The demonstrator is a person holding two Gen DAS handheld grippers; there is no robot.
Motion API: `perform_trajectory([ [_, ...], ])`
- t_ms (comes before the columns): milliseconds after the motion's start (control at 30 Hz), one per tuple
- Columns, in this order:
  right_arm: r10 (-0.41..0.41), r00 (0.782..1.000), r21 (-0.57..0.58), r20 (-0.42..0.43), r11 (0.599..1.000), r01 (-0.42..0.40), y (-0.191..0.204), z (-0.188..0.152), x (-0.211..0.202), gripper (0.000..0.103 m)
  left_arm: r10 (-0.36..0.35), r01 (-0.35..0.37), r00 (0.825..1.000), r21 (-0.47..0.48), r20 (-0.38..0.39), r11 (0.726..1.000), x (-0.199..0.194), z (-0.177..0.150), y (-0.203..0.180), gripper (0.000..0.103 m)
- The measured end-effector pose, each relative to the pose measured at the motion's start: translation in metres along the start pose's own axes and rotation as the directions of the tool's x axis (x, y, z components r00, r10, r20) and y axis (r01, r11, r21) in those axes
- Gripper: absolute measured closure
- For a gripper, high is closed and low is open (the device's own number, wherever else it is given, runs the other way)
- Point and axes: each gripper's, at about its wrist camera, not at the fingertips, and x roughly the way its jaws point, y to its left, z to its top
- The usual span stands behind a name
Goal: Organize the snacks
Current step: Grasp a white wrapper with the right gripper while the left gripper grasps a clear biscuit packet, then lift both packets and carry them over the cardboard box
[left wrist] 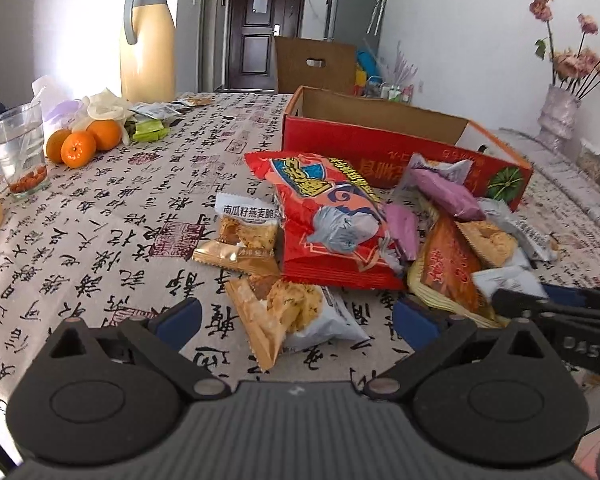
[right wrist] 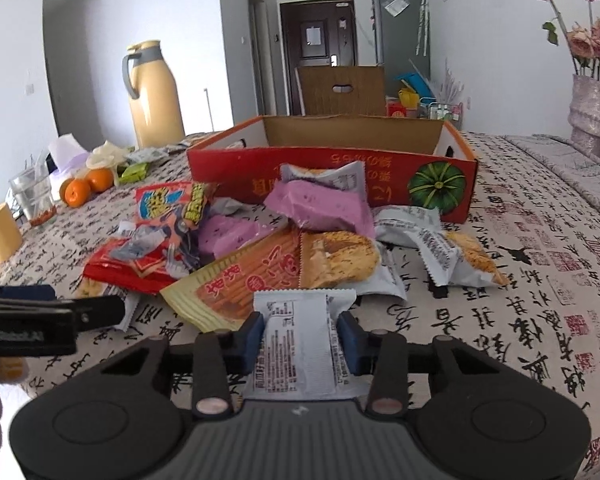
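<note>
Snack packets lie heaped on the tablecloth before an open red cardboard box [right wrist: 332, 176]: a big red bag [left wrist: 324, 216] at left, purple packets [right wrist: 320, 204] farther back, a white packet [right wrist: 300, 344] nearest, back side up.

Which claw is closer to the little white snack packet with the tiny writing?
Right. The right claw has the white packet squeezed between its pads. The left claw is off to the side, open around a different golden packet.
</note>
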Motion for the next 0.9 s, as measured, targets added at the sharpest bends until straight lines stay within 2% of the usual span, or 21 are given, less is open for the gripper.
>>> perform_trajectory([
  [133, -0.011, 1.000, 0.026, 0.012, 1.000, 0.011, -0.007, -0.001, -0.004, 0.063, 0.030, -0.029, 1.000, 0.027, -0.005, 0.999, 0.007, 0.003, -0.009, 0.000],
  [233, -0.014, 1.000, 0.035, 0.013, 0.999, 0.013, -0.011, -0.002, -0.006, 0.063, 0.077, -0.076, 0.997, 0.035, -0.023, 0.996, 0.017, 0.004, -0.016, 0.001],
  [267, -0.013, 1.000, 0.037, 0.015, 0.999, 0.013, -0.012, -0.003, -0.006, 0.063, 0.091, -0.090, 0.995, 0.033, -0.029, 0.995, 0.020, 0.003, -0.017, 0.005],
  [300, -0.013, 1.000, 0.039, 0.017, 0.999, 0.012, -0.013, -0.003, -0.007, 0.063, 0.101, -0.100, 0.994, 0.033, -0.036, 0.994, 0.023, 0.003, -0.018, 0.014],
  [400, -0.011, 1.000, 0.045, 0.017, 0.999, 0.010, -0.015, -0.005, -0.008, 0.063, 0.115, -0.114, 0.992, 0.031, -0.043, 0.993, 0.027, -0.001, -0.021, 0.023],
  [433, -0.010, 1.000, 0.047, 0.017, 0.999, 0.009, -0.015, -0.005, -0.008, 0.063, 0.111, -0.110, 0.993, 0.033, -0.038, 0.993, 0.026, -0.001, -0.022, 0.033],
  [533, -0.007, 1.000, 0.053, 0.016, 0.999, 0.006, -0.017, -0.006, -0.008, 0.063, 0.096, -0.095, 0.995, 0.033, -0.029, 0.995, 0.023, -0.002, -0.023, 0.042],
  [733, -0.004, 1.000, 0.055, 0.015, 0.998, 0.003, -0.017, -0.008, -0.009, 0.063, 0.081, -0.080, 0.996, 0.028, -0.025, 0.996, 0.018, -0.005, -0.022, 0.048],
  [900, -0.005, 1.000, 0.057, 0.023, 0.998, 0.004, -0.017, -0.009, -0.013, 0.063, 0.068, -0.068, 0.997, 0.017, -0.025, 0.998, 0.011, -0.008, -0.020, 0.049],
])
